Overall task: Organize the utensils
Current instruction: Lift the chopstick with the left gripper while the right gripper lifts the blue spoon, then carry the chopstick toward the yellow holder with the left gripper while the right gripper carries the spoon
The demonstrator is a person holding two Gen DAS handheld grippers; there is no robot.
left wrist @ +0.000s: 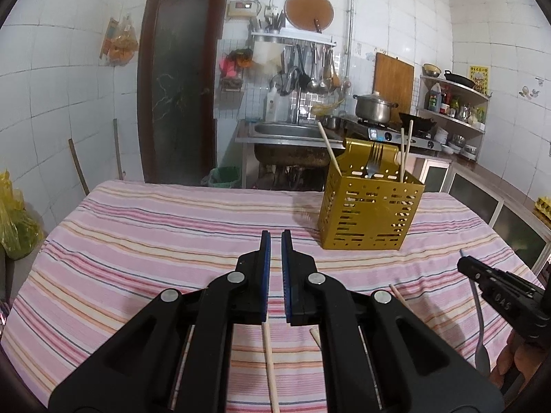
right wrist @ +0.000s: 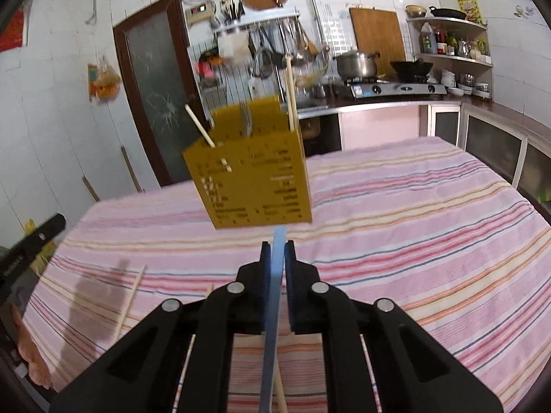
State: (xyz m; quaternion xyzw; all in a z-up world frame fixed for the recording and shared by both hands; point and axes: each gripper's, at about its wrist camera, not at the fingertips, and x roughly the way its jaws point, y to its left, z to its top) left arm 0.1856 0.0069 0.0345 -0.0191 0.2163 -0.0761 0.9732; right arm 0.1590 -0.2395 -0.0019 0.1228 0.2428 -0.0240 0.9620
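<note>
A gold perforated utensil caddy (left wrist: 370, 206) (right wrist: 251, 186) stands on the striped tablecloth, holding a fork (left wrist: 373, 161) and three chopsticks. My right gripper (right wrist: 276, 244) is shut on the flat blue handle of a spoon (right wrist: 272, 309), lifted off the cloth just short of the caddy. In the left wrist view the right gripper (left wrist: 463, 263) is at the right edge, and the spoon (left wrist: 481, 354) hangs bowl-down from it. My left gripper (left wrist: 276, 237) is shut with nothing between its pads, above the cloth to the left of the caddy. Loose chopsticks (left wrist: 269, 361) (right wrist: 131, 296) lie on the cloth.
The table (left wrist: 137, 241) is covered in a pink striped cloth. Behind it are a sink (left wrist: 286, 130), a stove with a pot (left wrist: 373, 106) and wok, wall shelves and a dark door. A person's hand (right wrist: 31, 361) shows at the lower left of the right wrist view.
</note>
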